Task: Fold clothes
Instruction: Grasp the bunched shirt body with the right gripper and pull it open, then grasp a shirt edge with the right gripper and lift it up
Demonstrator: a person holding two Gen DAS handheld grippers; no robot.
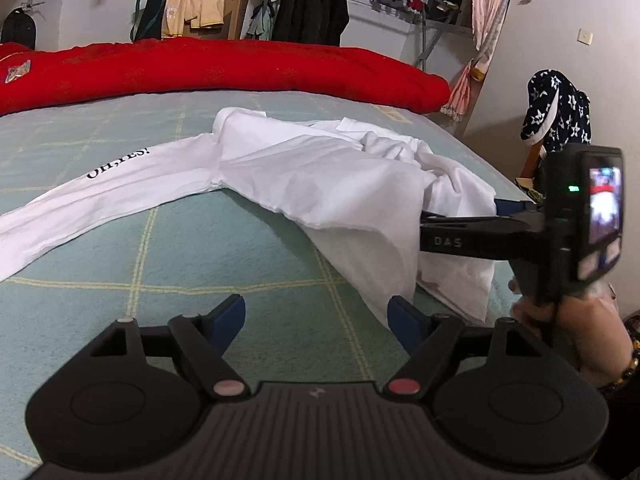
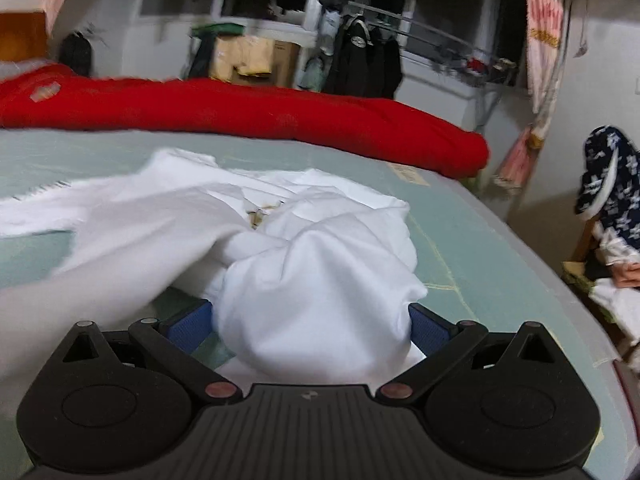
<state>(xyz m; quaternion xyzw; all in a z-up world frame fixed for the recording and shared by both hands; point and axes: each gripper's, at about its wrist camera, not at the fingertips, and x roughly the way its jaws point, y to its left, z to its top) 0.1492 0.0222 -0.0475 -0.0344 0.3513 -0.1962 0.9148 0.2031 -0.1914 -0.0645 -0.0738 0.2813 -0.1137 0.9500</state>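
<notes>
White shirt (image 2: 316, 300) bunches between our right gripper's (image 2: 312, 326) wide fingers near the bed's (image 1: 160, 248) right edge; our left gripper (image 1: 316, 316) gapes empty. We should pinch 1 layer only.

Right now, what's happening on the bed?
A person is folding a white long-sleeved shirt on the green checked bedsheet. The right gripper has bunched fabric between its open fingers; the left gripper hovers open, empty, near the hem. One sleeve lies stretched out; nothing is folded yet.
</notes>
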